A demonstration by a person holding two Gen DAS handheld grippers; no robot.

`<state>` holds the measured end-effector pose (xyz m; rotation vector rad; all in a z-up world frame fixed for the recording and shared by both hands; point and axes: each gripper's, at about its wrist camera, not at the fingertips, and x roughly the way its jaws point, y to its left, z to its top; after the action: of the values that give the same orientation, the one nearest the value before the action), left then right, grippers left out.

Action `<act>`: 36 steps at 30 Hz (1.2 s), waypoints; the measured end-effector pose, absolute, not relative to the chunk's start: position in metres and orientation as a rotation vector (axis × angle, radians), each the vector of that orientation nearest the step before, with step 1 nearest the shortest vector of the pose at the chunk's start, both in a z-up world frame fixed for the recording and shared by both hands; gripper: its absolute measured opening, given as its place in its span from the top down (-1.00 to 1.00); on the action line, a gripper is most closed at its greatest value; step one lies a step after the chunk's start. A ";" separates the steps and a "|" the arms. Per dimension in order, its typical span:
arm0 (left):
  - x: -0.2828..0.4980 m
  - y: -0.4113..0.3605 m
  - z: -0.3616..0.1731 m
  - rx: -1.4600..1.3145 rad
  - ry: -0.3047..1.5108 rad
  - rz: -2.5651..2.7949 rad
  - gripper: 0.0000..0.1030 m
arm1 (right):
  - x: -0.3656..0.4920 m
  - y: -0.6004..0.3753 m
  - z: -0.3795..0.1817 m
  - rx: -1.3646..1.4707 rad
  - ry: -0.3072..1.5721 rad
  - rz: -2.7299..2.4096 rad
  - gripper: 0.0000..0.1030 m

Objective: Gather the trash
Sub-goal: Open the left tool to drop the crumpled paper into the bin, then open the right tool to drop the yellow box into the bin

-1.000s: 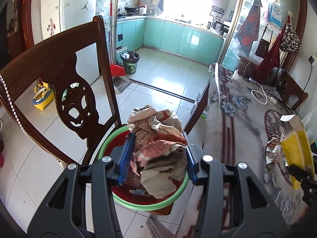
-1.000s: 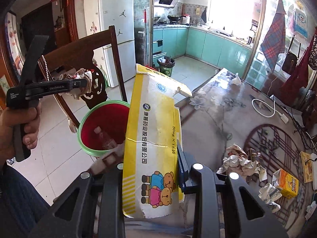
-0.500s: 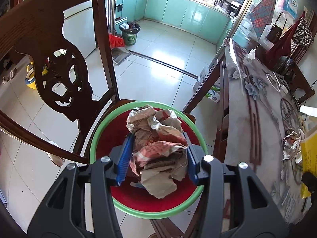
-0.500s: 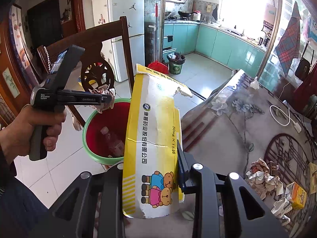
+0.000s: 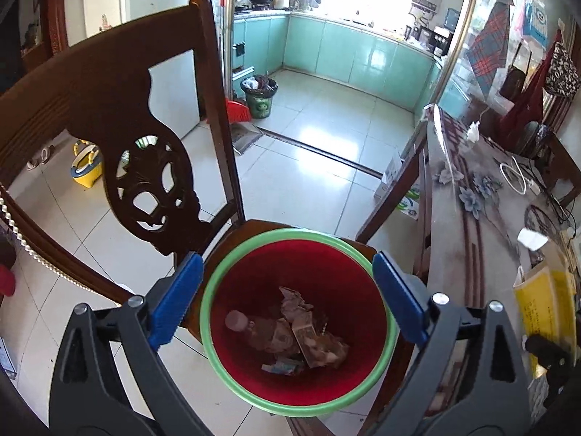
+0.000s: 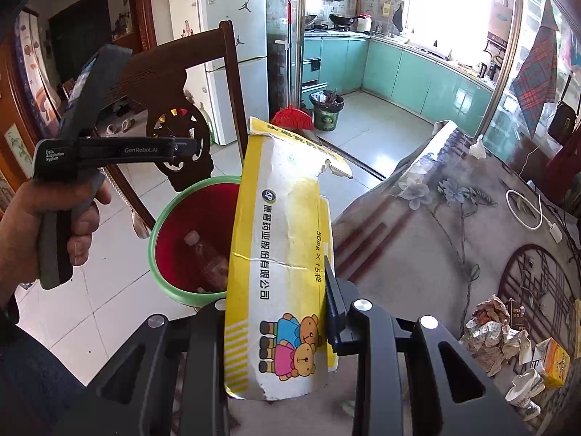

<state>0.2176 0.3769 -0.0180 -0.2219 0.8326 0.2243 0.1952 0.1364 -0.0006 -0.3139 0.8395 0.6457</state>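
Note:
A red bin with a green rim stands on a wooden chair seat beside the table. My left gripper is open and empty above the bin. Crumpled paper and a plastic bottle lie at the bin's bottom. My right gripper is shut on a flattened yellow and white carton, held upright at the table's edge next to the bin. The left gripper also shows in the right wrist view, over the bin.
The chair back rises left of the bin. The table carries crumpled foil and paper, a small orange box and a white cable. A green kitchen bin and a red broom stand on the tiled floor.
My left gripper has opened and the crumpled paper wad has dropped into the red bin. The right gripper has held the carton still.

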 end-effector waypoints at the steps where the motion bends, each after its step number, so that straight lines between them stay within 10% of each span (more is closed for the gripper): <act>1: 0.213 0.382 -0.012 -0.230 0.807 0.248 -0.82 | 0.196 0.141 -0.002 -0.314 0.840 0.654 0.47; 25: 0.171 0.414 0.047 -0.246 0.581 0.355 -0.87 | 0.230 0.281 -0.064 -0.460 0.896 0.761 0.43; 28: 0.170 0.415 0.048 -0.243 0.580 0.364 -0.87 | 0.232 0.288 -0.073 -0.484 0.911 0.761 0.26; 31: 0.169 0.416 0.049 -0.250 0.572 0.372 -0.87 | 0.230 0.287 -0.071 -0.490 0.886 0.745 -0.35; 36: 0.166 0.418 0.052 -0.250 0.553 0.394 -0.88 | 0.224 0.279 -0.062 -0.491 0.864 0.736 -0.52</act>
<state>0.1657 0.4178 0.0524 -0.2501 0.5531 0.3937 0.2237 0.2786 -0.0616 -0.4905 0.8636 0.7361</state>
